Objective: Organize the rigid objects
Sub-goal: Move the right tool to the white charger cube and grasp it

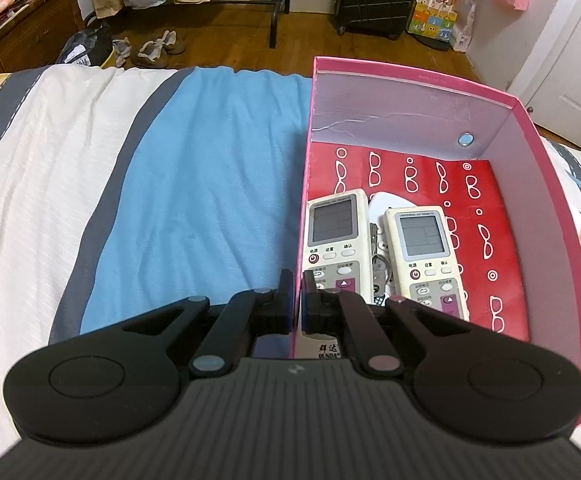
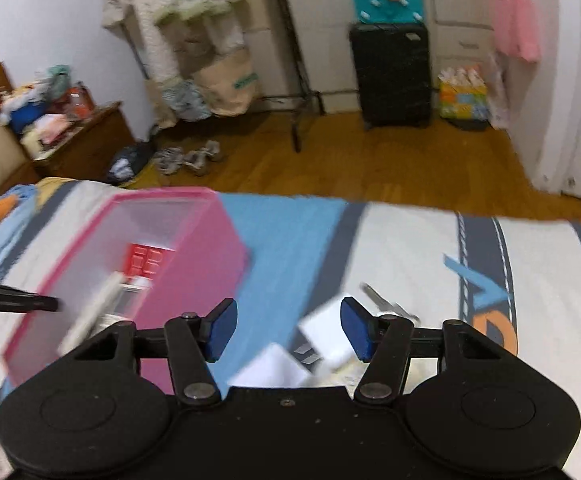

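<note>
A pink box [image 1: 546,184] lies open on the bed. It holds two cream remotes [image 1: 332,236] [image 1: 426,256] with a bunch of keys [image 1: 379,268] between them, on a red printed floor. My left gripper [image 1: 297,292] is shut on the box's left wall, one finger outside and one inside. In the blurred right wrist view the box [image 2: 214,248] is at left. My right gripper [image 2: 288,326] is open and empty above the bed. A white plug charger [image 2: 324,338] and a white block [image 2: 270,368] lie under it, with a metal key [image 2: 386,302] beyond.
The bed has a blue, white and grey striped cover [image 1: 210,184] ending at a wooden floor [image 2: 370,160]. A black suitcase [image 2: 390,76], shoes [image 1: 158,48], paper bags and a wooden nightstand [image 2: 86,144] stand beyond.
</note>
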Tool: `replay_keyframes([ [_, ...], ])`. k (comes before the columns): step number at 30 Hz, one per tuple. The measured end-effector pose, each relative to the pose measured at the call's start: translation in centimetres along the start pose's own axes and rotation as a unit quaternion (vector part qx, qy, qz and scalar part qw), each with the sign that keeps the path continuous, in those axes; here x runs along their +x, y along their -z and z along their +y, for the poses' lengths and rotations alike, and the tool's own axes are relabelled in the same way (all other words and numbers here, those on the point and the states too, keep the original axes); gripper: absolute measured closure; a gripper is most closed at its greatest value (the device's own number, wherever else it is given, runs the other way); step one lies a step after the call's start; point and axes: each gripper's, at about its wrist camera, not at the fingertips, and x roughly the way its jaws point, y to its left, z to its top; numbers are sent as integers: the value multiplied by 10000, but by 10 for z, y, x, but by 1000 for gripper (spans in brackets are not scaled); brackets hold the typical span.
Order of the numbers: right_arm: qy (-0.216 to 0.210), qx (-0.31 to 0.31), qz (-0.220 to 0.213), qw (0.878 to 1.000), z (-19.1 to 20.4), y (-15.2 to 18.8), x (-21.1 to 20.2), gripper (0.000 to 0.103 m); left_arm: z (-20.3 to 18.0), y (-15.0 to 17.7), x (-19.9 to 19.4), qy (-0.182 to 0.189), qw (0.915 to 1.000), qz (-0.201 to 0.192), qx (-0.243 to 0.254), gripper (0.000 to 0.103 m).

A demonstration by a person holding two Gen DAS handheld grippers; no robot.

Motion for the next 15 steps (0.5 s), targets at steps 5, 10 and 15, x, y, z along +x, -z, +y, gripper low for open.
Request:
replay_keyframes([
  [5, 146, -64, 141, 9998, -22, 12, 34, 40, -2, 0, 1, -36, 10000, -5, 56, 100],
  [10, 364, -819, 198, 9958, -18, 18, 59, 40, 2, 0, 2, 51, 10000, 41, 9, 100],
  [15, 233, -954, 408, 9943, -23, 26, 77, 33, 2, 0, 2, 73, 10000, 40, 7, 100],
])
